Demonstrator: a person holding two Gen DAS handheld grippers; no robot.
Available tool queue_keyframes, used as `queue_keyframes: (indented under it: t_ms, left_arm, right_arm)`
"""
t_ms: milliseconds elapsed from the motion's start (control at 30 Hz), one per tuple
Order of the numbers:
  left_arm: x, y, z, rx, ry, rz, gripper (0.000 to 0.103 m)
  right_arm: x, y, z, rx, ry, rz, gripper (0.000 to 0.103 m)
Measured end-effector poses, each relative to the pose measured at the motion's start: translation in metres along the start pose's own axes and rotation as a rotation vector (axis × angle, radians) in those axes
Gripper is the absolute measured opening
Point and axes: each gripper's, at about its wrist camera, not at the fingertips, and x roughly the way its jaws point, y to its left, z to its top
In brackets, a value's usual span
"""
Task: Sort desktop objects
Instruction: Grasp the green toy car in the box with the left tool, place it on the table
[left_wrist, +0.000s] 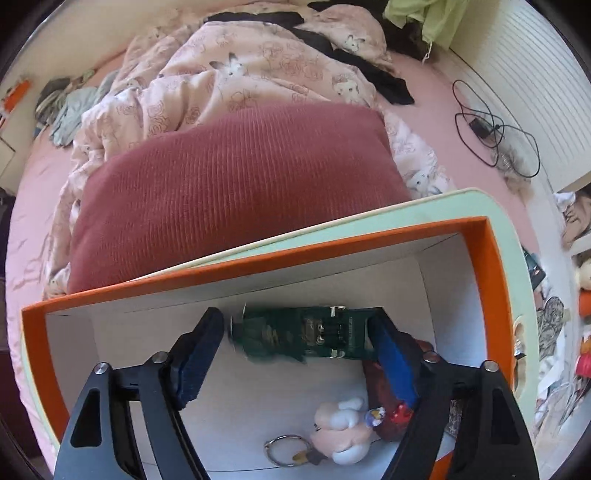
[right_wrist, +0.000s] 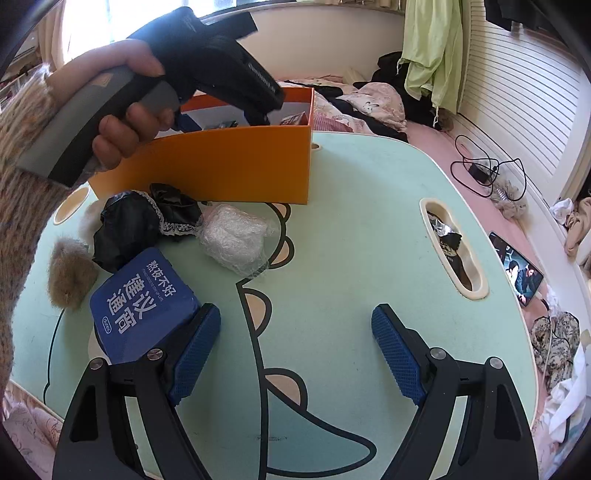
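1. Green circuit board (left_wrist: 306, 334) lies crosswise between the pads of the left gripper (left_wrist: 295, 332), inside the orange box (left_wrist: 258, 264); its long axis runs pad to pad, its outline is blurred, and it looks free of the left pad, so I judge it released, the jaws apart
2. Right gripper (right_wrist: 295, 332) hangs over the bare tabletop (right_wrist: 369, 240), jaws wide apart and empty; the blue pouch (right_wrist: 142, 306) lies just left of its left pad, so this hand is the nearer one for the next pick
3. Count on the tabletop: one blue pouch, one black lace bundle (right_wrist: 147, 221), one white wrapped bundle (right_wrist: 236, 240), one fur ball (right_wrist: 70, 273)
4. Count in the box: one board, one pink plush keyring (left_wrist: 340, 432), one red item (left_wrist: 391, 406), partly hidden
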Motion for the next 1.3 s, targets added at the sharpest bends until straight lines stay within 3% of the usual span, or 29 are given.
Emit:
queue_keyframes:
  t_ms: [100, 200, 333, 467, 567, 733, 900, 1033, 1200, 1300]
  left_arm:
    - [-0.003, 0.007, -0.004, 0.027, -0.022, -0.045, 0.073]
    - [-0.012, 0.022, -0.010, -0.015, -0.051, -0.104, 0.073]
    - [-0.043, 0.040, -0.023, -0.047, -0.139, -0.173, 0.073]
    - [-0.099, 0.054, -0.062, -0.034, -0.276, -0.259, 0.073]
    - [-0.121, 0.059, -0.109, 0.004, -0.317, -0.274, 0.073]
    - [-0.105, 0.068, -0.163, -0.002, -0.295, -0.275, 0.073]
    - [-0.063, 0.056, -0.175, 0.032, -0.255, -0.239, 0.074]
    - [-0.060, 0.057, -0.175, 0.027, -0.294, -0.270, 0.075]
    - [-0.082, 0.080, -0.201, -0.039, -0.356, -0.411, 0.079]
    - [-0.092, 0.095, -0.230, -0.093, -0.408, -0.334, 0.091]
  right_arm:
    - [0.001, 0.001, 0.000, 0.004, -0.001, 0.000, 0.084]
    - [0.001, 0.001, 0.000, 0.004, 0.000, -0.002, 0.084]
    - [0.002, -0.001, 0.001, 0.006, 0.000, -0.001, 0.084]
    - [0.003, -0.001, 0.002, 0.008, 0.001, -0.002, 0.084]
    - [0.004, -0.004, 0.002, 0.007, 0.002, -0.001, 0.084]
    - [0.005, -0.006, 0.004, 0.008, 0.004, -0.004, 0.085]
    - [0.007, -0.009, 0.005, 0.008, 0.010, -0.005, 0.085]
    - [0.008, -0.010, 0.006, 0.005, 0.013, -0.007, 0.085]
    - [0.007, -0.009, 0.005, 0.009, 0.014, -0.008, 0.086]
    - [0.007, -0.009, 0.005, 0.012, 0.015, -0.009, 0.086]
